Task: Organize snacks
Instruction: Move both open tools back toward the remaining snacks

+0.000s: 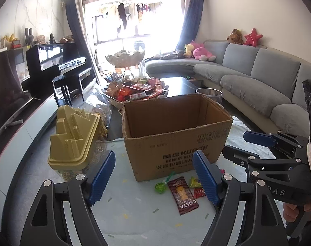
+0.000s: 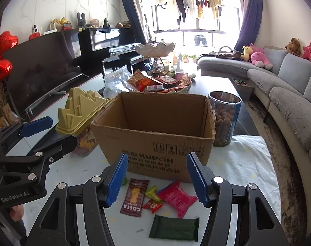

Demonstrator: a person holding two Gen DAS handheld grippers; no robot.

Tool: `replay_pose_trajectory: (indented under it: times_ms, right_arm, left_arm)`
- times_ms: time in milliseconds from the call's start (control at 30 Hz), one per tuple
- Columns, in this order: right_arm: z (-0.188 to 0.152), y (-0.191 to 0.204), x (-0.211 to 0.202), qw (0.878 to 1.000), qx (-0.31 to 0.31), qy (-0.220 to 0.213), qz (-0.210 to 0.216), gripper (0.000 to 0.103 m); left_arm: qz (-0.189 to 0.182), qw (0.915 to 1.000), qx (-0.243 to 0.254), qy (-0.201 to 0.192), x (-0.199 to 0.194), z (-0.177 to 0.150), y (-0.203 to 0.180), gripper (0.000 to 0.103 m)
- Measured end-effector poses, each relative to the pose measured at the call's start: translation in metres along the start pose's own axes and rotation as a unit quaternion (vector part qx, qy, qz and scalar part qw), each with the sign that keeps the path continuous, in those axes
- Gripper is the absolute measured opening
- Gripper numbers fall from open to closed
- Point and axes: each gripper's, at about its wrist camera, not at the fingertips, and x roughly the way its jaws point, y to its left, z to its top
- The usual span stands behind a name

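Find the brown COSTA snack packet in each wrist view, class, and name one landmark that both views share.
Left wrist view: the COSTA packet lies low and right of centre on the white cloth, in front of the cardboard box.
Right wrist view: the COSTA packet lies low and left of centre, beside the small green sweet.
Shared landmark: the cardboard box just behind the packet.
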Motion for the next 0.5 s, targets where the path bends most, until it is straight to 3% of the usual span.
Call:
replay_pose_trajectory:
  times_ms: [500]
  right_arm:
    - [-0.065, 0.008, 0.016, 0.997, 0.032, 0.065, 0.004, 0.060]
  left_arm:
    - [-0.010, 0.9985, -0.011, 0.052, 0.014, -0.053, 0.005, 0.078]
